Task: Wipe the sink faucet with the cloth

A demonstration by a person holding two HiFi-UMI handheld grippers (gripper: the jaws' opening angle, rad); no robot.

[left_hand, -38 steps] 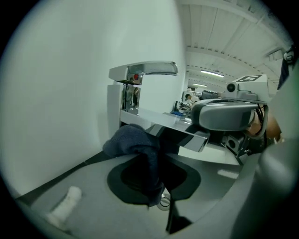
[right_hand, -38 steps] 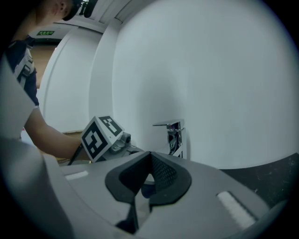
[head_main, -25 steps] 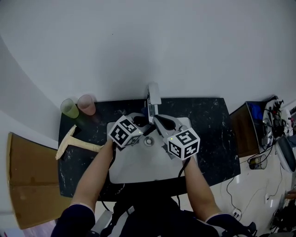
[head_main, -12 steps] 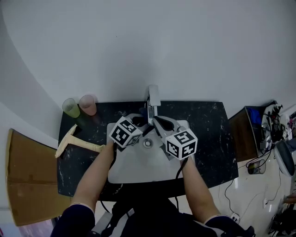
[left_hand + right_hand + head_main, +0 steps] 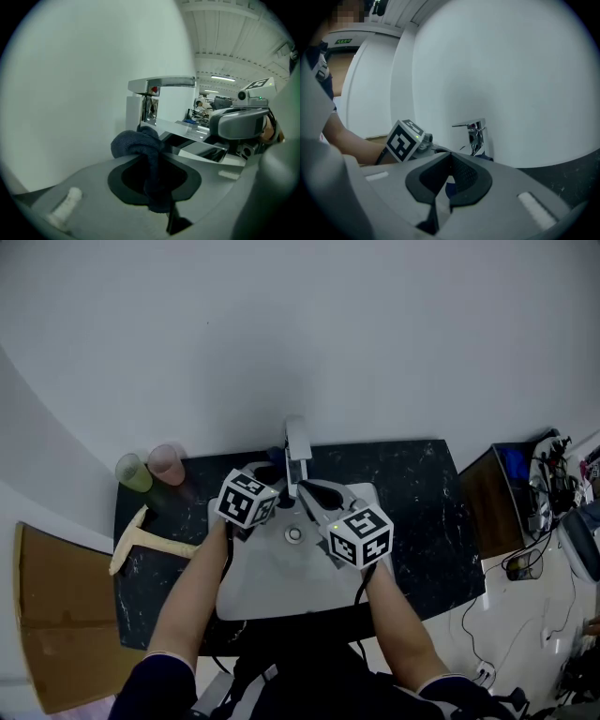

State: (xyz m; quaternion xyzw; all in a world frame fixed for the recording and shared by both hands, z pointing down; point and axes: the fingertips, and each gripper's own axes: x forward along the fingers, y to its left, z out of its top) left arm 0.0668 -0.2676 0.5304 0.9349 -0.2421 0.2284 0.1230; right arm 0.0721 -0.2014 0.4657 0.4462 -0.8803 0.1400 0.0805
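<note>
Up close, cloth (image 5: 140,144) clamped in left gripper (image 5: 157,185), faucet (image 5: 161,84) beyond

Tight round the faucet (image 5: 297,448): wall hard behind it; left gripper (image 5: 270,474), cloth (image 5: 138,143) bulging from its jaws, crowds its left flank; right gripper (image 5: 307,489) sits before the spout, jaws together; the gap between them looks narrow (hard to judge from above); open room over the sink (image 5: 267,589) near the person and the right counter (image 5: 412,502); cups (image 5: 167,463) and a wooden tool (image 5: 150,538) clutter the left.
</note>
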